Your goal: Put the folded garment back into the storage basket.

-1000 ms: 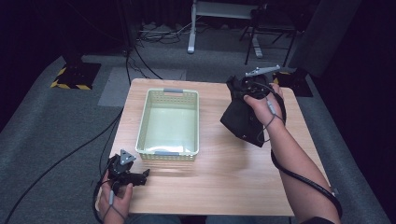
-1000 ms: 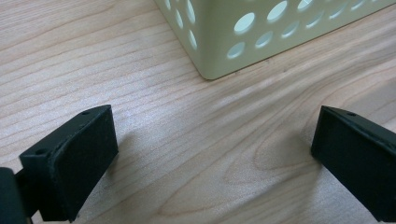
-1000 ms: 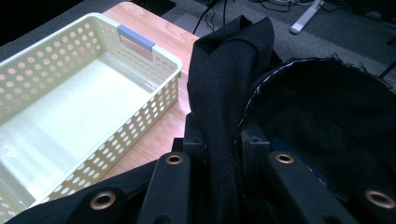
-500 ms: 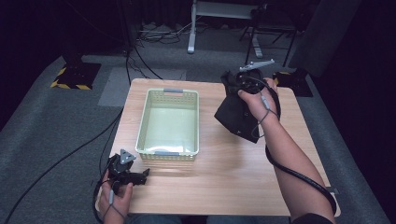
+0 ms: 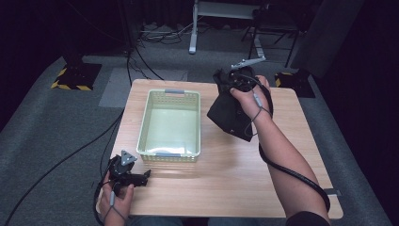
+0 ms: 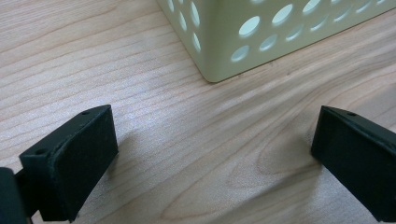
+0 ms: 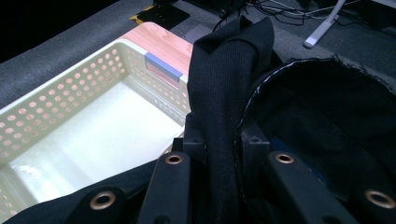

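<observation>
The right gripper (image 5: 230, 77) pinched a black garment (image 5: 228, 113) just right of the pale green basket (image 5: 193, 122); the left gripper (image 5: 141, 176) rested wide apart near the basket's front-left corner.

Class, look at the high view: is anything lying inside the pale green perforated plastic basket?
No, the pale green perforated plastic basket shows a bare floor.

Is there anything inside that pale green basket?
The basket looks empty: its bare floor shows in the high view. In the right gripper view, the black cloth held by the right gripper covers its near corner.
</observation>
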A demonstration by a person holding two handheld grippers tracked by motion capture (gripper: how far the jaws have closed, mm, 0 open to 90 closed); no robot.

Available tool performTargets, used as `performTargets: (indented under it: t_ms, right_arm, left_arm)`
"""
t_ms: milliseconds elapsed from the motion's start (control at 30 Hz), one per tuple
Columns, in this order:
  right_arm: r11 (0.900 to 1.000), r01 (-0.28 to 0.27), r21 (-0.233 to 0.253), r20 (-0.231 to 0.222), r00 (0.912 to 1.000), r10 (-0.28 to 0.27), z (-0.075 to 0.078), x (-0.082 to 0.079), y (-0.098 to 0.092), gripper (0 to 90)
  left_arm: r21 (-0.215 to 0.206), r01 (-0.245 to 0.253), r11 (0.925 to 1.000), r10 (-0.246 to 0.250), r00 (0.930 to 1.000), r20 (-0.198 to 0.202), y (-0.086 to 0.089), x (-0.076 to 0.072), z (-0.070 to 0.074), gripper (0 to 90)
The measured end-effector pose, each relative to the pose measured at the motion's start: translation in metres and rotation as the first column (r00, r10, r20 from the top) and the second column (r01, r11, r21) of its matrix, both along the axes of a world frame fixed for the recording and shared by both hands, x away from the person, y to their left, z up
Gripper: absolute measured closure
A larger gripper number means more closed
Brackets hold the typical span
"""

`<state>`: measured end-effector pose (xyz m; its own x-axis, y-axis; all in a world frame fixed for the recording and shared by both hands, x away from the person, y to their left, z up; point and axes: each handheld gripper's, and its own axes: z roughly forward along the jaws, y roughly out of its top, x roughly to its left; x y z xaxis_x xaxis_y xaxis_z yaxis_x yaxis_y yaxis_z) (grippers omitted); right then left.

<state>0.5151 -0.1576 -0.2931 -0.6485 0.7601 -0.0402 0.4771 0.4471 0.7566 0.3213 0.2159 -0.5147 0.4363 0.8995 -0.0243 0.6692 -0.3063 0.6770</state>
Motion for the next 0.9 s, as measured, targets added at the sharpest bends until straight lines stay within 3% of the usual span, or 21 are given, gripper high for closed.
performTargets:
  t_ms: [900]
  right_arm:
    - [1.000,-0.029,-0.009,0.000,0.9996,0.029,0.006,0.010,0.041,77.3]
  left_arm:
    - [-0.001,-0.003,1.0000,0.003,1.0000,-0.001,0.000,0.001,0.000,0.4]
